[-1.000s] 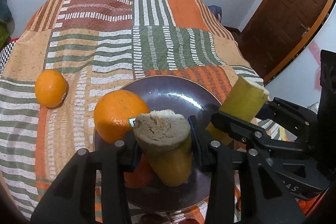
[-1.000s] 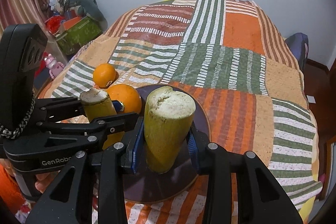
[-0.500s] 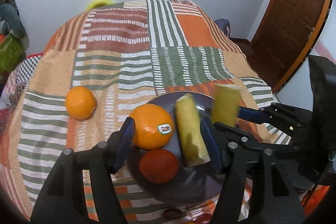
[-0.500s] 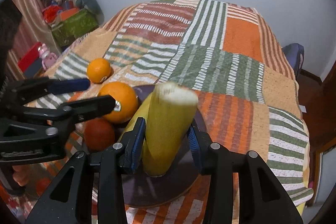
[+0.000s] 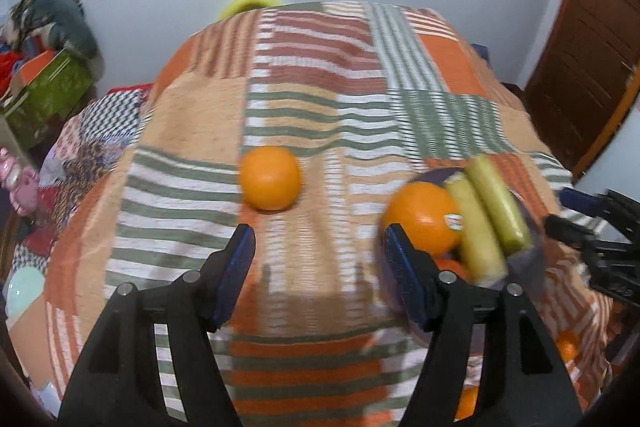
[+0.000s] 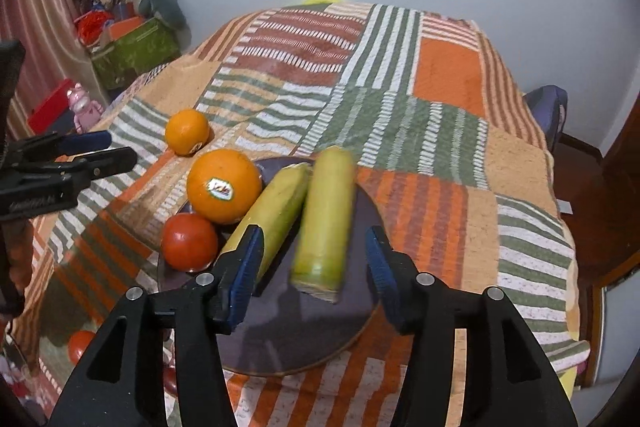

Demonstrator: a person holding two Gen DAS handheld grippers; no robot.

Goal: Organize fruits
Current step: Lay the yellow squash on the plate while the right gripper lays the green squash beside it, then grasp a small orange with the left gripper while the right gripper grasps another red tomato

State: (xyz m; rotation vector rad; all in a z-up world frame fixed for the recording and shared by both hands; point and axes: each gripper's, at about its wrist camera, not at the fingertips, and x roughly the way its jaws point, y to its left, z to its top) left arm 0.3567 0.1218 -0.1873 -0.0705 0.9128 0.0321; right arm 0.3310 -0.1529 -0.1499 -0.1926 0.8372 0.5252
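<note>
Both claws spread empty: right claw (image 6: 312, 267) over plated banana pieces (image 6: 326, 219), left claw (image 5: 318, 267) near loose orange (image 5: 270, 178).

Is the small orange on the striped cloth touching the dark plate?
Apart. In the right wrist view the small orange sits on the cloth beyond the dark plate, with cloth showing between them.

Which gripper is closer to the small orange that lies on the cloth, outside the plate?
Left. The left gripper is open just short of the small orange; the right gripper hangs over the plate, farther away.
</note>
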